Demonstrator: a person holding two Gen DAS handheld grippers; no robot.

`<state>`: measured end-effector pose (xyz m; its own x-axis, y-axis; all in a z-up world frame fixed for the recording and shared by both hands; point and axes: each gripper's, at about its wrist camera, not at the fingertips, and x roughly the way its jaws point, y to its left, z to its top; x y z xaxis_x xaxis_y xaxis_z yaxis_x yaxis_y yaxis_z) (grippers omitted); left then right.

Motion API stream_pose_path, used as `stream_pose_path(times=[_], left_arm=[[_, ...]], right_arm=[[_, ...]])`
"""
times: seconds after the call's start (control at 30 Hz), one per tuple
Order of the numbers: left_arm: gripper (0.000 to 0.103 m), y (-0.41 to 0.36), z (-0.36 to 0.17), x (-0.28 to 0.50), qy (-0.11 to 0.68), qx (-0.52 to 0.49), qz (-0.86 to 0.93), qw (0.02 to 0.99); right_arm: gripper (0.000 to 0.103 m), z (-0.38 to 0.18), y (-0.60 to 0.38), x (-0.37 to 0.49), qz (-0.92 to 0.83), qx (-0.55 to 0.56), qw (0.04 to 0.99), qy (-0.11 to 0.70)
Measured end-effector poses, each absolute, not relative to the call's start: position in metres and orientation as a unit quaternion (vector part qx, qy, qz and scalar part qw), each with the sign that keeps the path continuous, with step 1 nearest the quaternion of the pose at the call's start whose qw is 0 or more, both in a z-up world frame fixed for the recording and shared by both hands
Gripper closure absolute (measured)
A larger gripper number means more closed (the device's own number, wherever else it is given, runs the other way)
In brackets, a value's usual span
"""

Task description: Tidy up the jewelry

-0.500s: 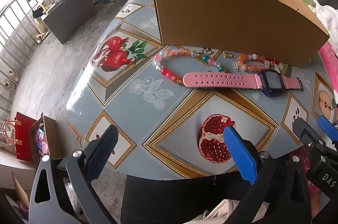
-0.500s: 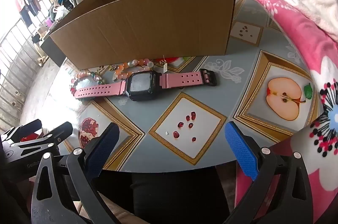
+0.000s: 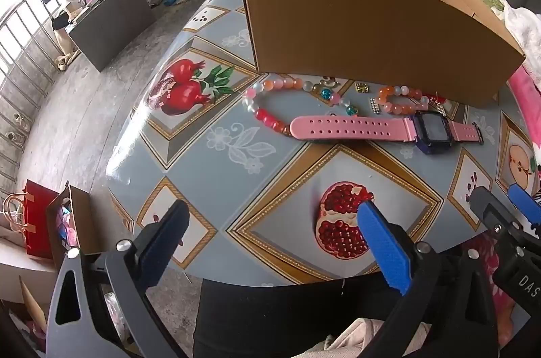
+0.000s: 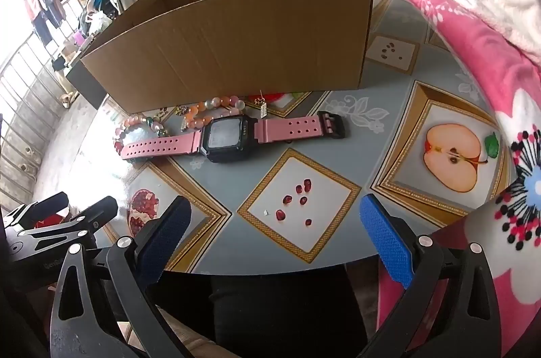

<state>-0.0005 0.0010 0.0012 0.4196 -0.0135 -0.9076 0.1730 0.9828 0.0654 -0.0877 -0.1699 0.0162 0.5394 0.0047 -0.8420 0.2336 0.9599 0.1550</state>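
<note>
While nothing is gripped yet, the pink watch [image 4: 233, 138] is laid flat on the counter [image 4: 372, 155] just in front of the cardboard box [image 4: 236, 47], strap running along the box's front wall. Both the right tool [image 4: 270, 239] and the left tool [image 3: 270, 243] are spread wide, empty, well short of the box; the right one seems nearer.
</note>
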Motion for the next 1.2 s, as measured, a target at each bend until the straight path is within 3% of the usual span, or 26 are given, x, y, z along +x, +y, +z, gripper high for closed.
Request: stream_pose_path(times=[1.2], left_arm=[[0.005, 0.0012, 0.0026, 0.0003, 0.534, 0.074, -0.055, 0.840]], right_arm=[[0.007, 0.0226, -0.1689, -0.0863, -0.067, 0.126, 0.873, 0.466]])
